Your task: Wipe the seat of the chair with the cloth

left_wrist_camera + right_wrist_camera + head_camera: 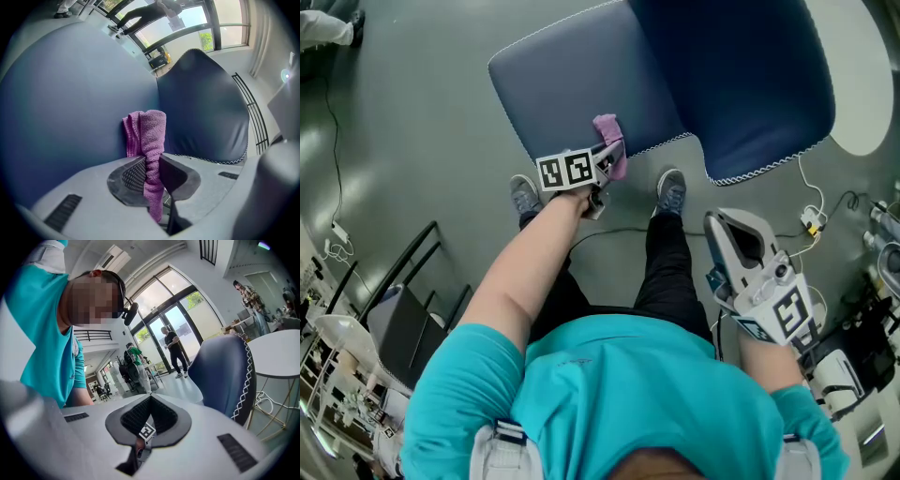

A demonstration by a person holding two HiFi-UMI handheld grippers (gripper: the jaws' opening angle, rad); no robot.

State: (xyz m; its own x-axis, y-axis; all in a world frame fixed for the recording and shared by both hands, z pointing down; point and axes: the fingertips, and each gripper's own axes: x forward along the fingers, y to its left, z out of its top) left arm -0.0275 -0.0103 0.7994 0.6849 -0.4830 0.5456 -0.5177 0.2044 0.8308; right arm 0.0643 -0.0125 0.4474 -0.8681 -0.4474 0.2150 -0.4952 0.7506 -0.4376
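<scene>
Head view: cloth (607, 129) clamped in left gripper (606, 161), laid against the seat's (581, 84) near edge, by the corner toward the backrest (741, 84). Right gripper (736, 230) closed on nothing, well off the chair. Judged as mid-wipe, with most of the seat left to cover.

Glossy grey floor (412, 141) across the frame, dark blue chair seat (572, 84) above it at upper centre, pink cloth (611, 141) on the seat's near edge, grey shoes (525, 195) on the floor just below, white plug and cable (811, 221) at right.
</scene>
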